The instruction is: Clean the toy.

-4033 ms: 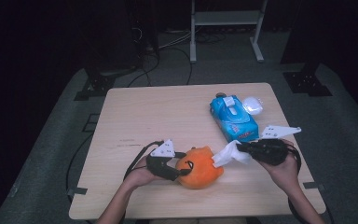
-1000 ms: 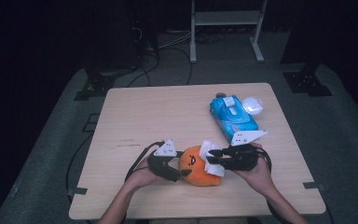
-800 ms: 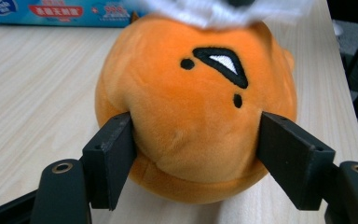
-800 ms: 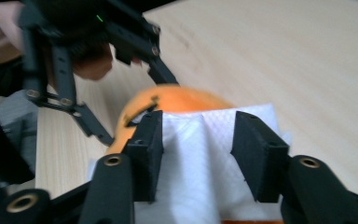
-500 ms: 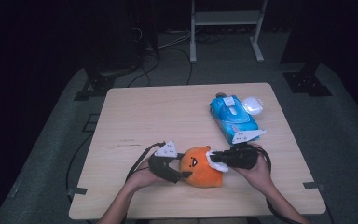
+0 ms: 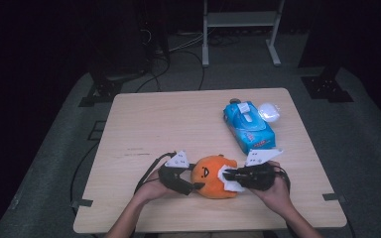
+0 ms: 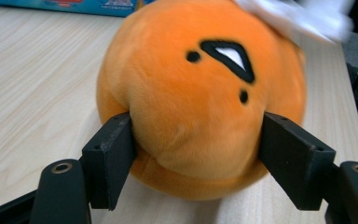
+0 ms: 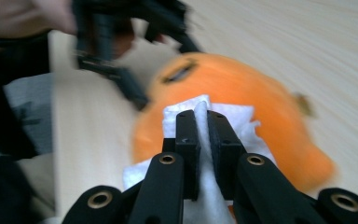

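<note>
Orange plush toy (image 6: 210, 176) sits near the front edge of the wooden table (image 6: 178, 119) in the high view, a little right of the middle. The left gripper (image 6: 191, 185) clasps its left side, and the right gripper (image 6: 225, 175) presses a white tissue (image 6: 230, 184) against its right side. Farther back on the right lies a blue wipes pack (image 6: 250, 126) with a white round lid (image 6: 269, 112) just beside it.

From the left gripper view, the two black jaws pinch the toy's lower sides, denting the plush, with the stitched face turned toward the camera and the tissue at its far upper edge (image 7: 303, 16).

From the right gripper view, the jaws have just been closing and now stand pressed together on a fold of the tissue (image 8: 200, 116), which lies against the toy (image 8: 270, 126). The left gripper (image 8: 121, 56) appears blurred beyond it.
</note>
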